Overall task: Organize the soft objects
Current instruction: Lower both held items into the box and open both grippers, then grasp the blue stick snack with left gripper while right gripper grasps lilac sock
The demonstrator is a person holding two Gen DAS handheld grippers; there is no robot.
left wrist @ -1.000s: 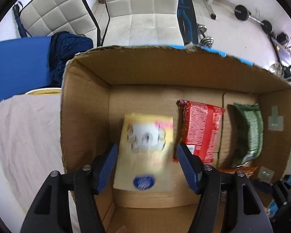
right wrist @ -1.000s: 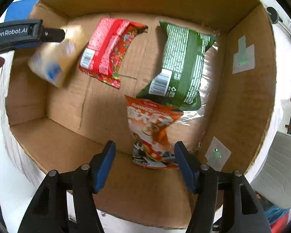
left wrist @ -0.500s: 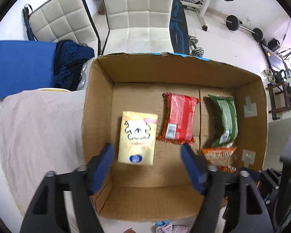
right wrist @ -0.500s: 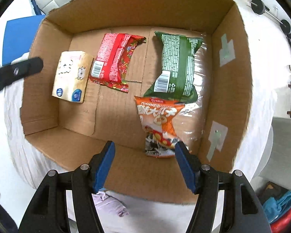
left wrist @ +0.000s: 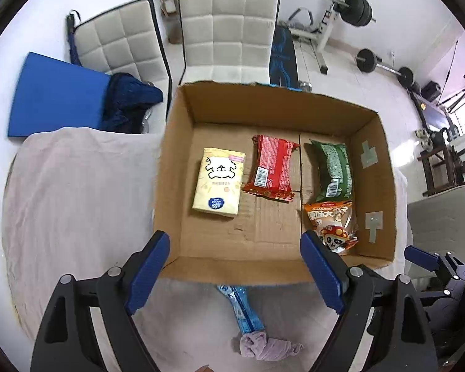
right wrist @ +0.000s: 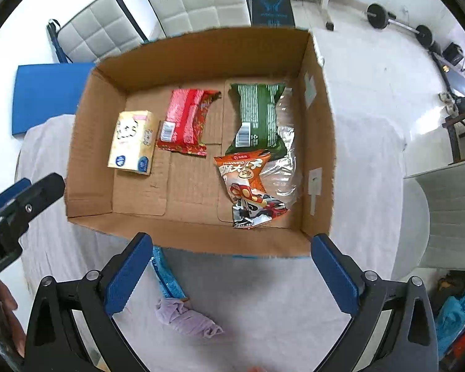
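An open cardboard box (left wrist: 167,170) on the table holds a yellow tissue pack (left wrist: 218,183), a red packet (left wrist: 271,167), a green packet (left wrist: 333,170) and an orange snack bag (left wrist: 331,223), all lying flat on its floor. My left gripper (left wrist: 234,245) hovers above the box's near wall. Its jaws are opening, with nothing between them. My right gripper (right wrist: 232,241) hangs over the same near edge, pointing down, its jaws also opening wide and empty. In front of the box lie a blue packet (right wrist: 166,276) and a crumpled purple cloth (right wrist: 189,319).
A pale cloth covers the table (left wrist: 77,201) around the box. Two white padded chairs (left wrist: 229,31) stand behind it, with a blue mat (left wrist: 55,96) and dark clothing to the left. Weights and a bench fill the far floor. The left gripper's body (right wrist: 24,198) shows at the right view's left edge.
Both grippers have risen out of the box and spread wider. The yellow pack and the orange bag, earlier between the fingers, now lie free on the box floor.
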